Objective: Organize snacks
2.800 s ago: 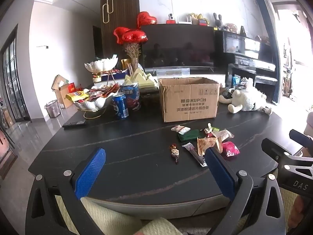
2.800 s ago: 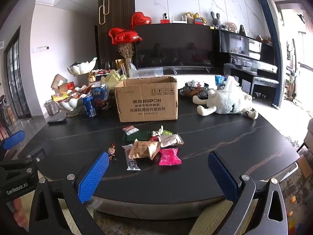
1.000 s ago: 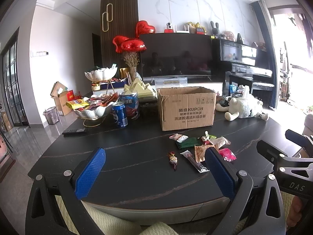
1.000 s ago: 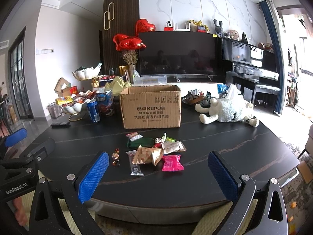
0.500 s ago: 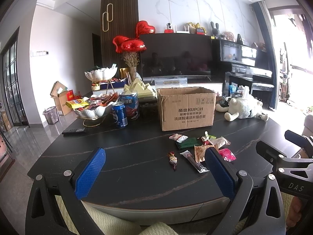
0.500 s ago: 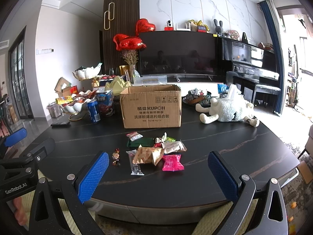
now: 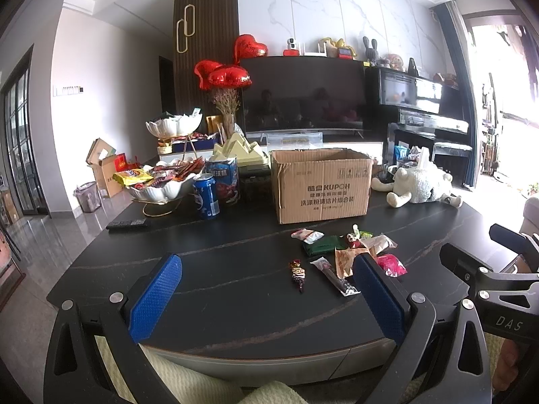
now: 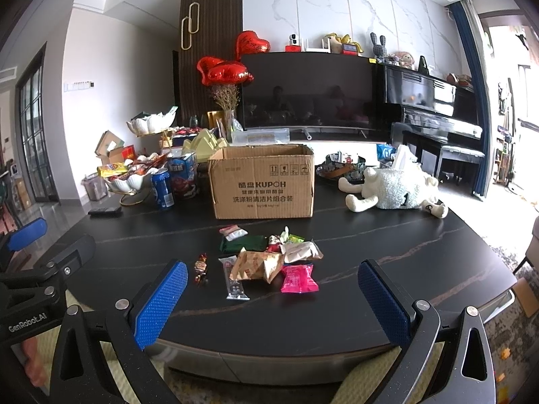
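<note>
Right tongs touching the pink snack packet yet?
Apart. The right wrist view shows the right tongs open at the table's near edge, with bare dark tabletop between both blue pads and the pink snack packet.

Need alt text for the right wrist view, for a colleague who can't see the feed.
The open right gripper hovers at the near edge of a dark table, empty, facing a loose pile of snack packets. Behind the pile stands an open cardboard box, with a plush sheep to its right and a blue can to its left.
</note>
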{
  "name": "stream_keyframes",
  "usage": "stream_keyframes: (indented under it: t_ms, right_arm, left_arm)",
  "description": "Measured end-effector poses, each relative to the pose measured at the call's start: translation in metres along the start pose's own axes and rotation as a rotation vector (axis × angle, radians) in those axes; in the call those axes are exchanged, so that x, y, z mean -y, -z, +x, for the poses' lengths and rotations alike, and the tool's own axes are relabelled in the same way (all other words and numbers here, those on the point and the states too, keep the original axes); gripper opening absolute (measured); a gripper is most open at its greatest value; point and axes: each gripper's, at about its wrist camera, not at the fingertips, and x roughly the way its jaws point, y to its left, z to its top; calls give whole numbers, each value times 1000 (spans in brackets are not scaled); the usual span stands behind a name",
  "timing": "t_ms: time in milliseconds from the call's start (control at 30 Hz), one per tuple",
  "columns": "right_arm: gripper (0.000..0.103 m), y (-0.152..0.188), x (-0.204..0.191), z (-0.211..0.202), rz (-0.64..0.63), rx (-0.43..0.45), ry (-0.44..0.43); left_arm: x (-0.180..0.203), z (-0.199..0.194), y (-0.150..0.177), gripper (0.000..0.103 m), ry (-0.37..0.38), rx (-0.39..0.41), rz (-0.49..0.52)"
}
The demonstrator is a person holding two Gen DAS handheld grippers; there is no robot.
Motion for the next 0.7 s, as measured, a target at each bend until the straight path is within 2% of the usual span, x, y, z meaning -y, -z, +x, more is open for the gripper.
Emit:
stream_keyframes:
  t_ms: [300, 567, 700]
  right_arm:
    - [102, 1, -5, 4, -5, -22, -10]
    - [102, 14, -12, 39, -27, -89, -50]
    - [100, 20, -16, 62, -36, -142, -83]
  left_arm:
    - [-4, 3, -4, 103, 2, -17, -6]
    - [-11, 36, 11, 103, 30, -95, -25]
    - [-13, 59, 16, 96, 42, -139, -17]
